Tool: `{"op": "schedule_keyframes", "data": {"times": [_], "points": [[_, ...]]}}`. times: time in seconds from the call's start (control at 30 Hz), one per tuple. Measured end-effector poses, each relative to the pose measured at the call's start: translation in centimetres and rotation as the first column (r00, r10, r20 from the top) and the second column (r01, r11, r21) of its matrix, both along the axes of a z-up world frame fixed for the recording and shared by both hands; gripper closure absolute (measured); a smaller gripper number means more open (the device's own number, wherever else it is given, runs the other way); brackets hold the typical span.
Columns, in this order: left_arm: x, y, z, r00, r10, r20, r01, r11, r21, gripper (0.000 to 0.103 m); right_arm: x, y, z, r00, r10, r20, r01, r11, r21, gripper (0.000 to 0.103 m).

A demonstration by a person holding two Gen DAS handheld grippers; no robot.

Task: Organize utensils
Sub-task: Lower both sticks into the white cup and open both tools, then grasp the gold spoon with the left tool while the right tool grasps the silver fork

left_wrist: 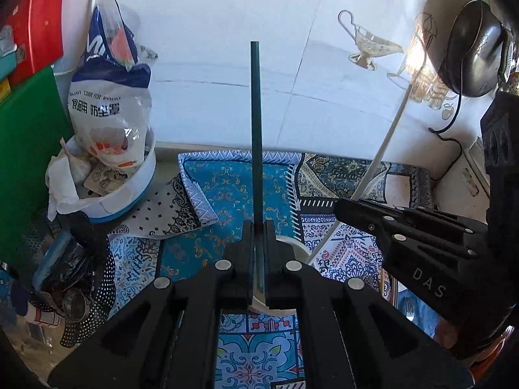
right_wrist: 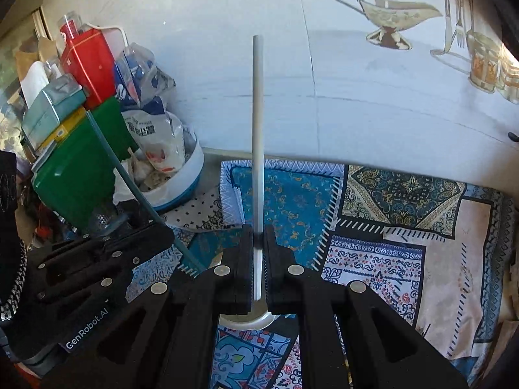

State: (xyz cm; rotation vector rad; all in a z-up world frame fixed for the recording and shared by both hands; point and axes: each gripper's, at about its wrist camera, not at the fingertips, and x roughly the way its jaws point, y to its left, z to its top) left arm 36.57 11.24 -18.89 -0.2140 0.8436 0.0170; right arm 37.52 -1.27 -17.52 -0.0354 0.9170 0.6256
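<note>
My left gripper (left_wrist: pixel 258 227) is shut on a dark teal utensil handle (left_wrist: pixel 255 123) that stands upright between the fingers. My right gripper (right_wrist: pixel 259 231) is shut on a white utensil handle (right_wrist: pixel 258 123), also upright. Both are held over a white cup (left_wrist: pixel 292 249), which also shows below the right fingers (right_wrist: pixel 249 319). In the left wrist view the right gripper (left_wrist: pixel 343 206) comes in from the right with the white handle (left_wrist: pixel 386 142). In the right wrist view the left gripper (right_wrist: pixel 162 231) is at the left with the teal utensil (right_wrist: pixel 129 181), whose toothed end (right_wrist: pixel 189 269) points down.
A patterned blue cloth (right_wrist: pixel 292 201) covers the counter. A white bowl of bags and packets (left_wrist: pixel 129 191) stands at the back left, beside a green box (right_wrist: pixel 74 175) and a red tin (right_wrist: pixel 87 61). A tiled wall (left_wrist: pixel 227 48) is behind. A black pan (left_wrist: pixel 473 52) hangs at the right.
</note>
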Motion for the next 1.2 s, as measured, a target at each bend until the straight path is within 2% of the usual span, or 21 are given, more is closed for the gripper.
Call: {"op": "schedule_keyframes", "data": {"times": [0.23, 0.5, 0.57, 0.67, 0.73, 0.87, 1.1, 1.2], "points": [[0.8, 0.3, -2.2, 0.998, -0.01, -0.067, 0.009, 1.0, -0.025, 0.1, 0.5, 0.1, -2.0, 0.999, 0.005, -0.049, -0.008, 0.999, -0.053, 0.097], [1.0, -0.1, -2.6, 0.992, -0.032, -0.123, 0.026, 0.998, -0.049, 0.1, 0.5, 0.0, -2.3, 0.996, 0.015, -0.089, -0.021, 0.998, -0.061, 0.097], [0.7, -0.3, -2.3, 0.992, -0.038, -0.118, 0.033, 0.999, -0.042, 0.1, 0.4, -0.1, -2.1, 0.996, 0.016, -0.092, -0.022, 0.998, -0.067, 0.096], [0.2, -0.6, -1.7, 0.993, -0.041, -0.113, 0.039, 0.999, -0.019, 0.098, 0.1, -0.2, -1.8, 0.997, 0.0, -0.079, -0.007, 0.996, -0.09, 0.086], [-0.1, -0.8, -1.1, 0.993, -0.04, -0.107, 0.039, 0.999, -0.009, 0.094, -0.3, -0.5, -1.3, 0.997, 0.001, -0.072, -0.007, 0.997, -0.081, 0.084], [-1.0, -1.1, 0.2, 0.996, -0.038, -0.084, 0.039, 0.999, 0.008, 0.092, -1.2, -1.2, -0.1, 0.999, 0.004, -0.05, -0.008, 0.997, -0.071, 0.084], [-2.9, -2.4, 3.1, 0.999, -0.045, -0.025, 0.046, 0.998, 0.047, 0.08, -3.0, -3.0, 2.3, 1.0, -0.003, 0.009, 0.004, 0.998, -0.06, 0.083], [-3.6, -3.3, 4.2, 0.999, -0.051, -0.005, 0.051, 0.997, 0.052, 0.077, -3.7, -4.3, 3.2, 0.999, -0.018, 0.032, 0.02, 0.999, -0.046, 0.078]]}}
